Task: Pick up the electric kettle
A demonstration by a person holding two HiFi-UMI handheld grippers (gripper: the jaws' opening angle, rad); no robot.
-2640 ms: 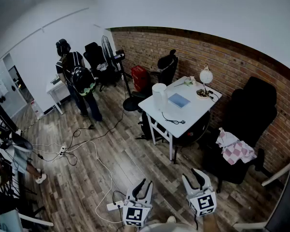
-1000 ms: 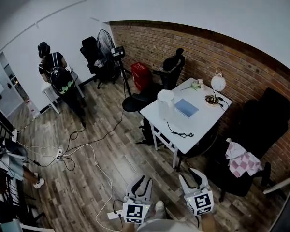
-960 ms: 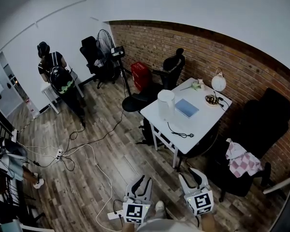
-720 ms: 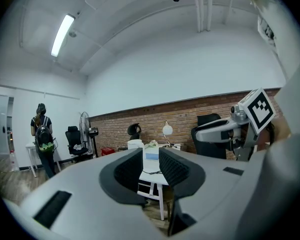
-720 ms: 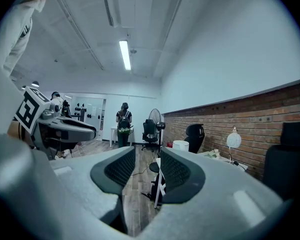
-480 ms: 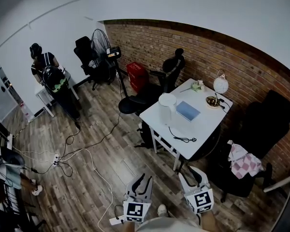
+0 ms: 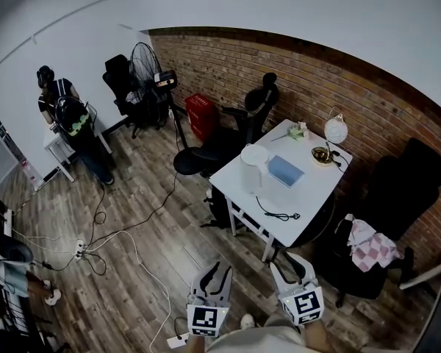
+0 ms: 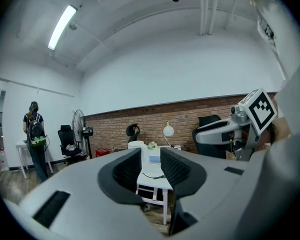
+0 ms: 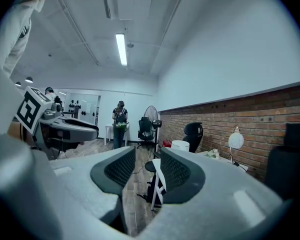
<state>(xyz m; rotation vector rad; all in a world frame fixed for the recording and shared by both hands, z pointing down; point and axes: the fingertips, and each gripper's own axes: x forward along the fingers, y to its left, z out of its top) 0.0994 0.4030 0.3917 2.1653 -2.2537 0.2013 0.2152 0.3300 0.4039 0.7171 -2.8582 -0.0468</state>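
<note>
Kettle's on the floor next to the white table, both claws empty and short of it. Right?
Wrong on one point: the kettle stands on the white table, not the floor; the head view shows it. The left claw and right claw are empty and short of it.

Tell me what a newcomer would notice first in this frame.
A long brick wall runs along the back of the room, with a white table against it and a tall white kettle on the table's left corner. At the far left stands a person with a backpack. At the bottom edge, the left gripper and right gripper are empty, well short of the table.
</note>
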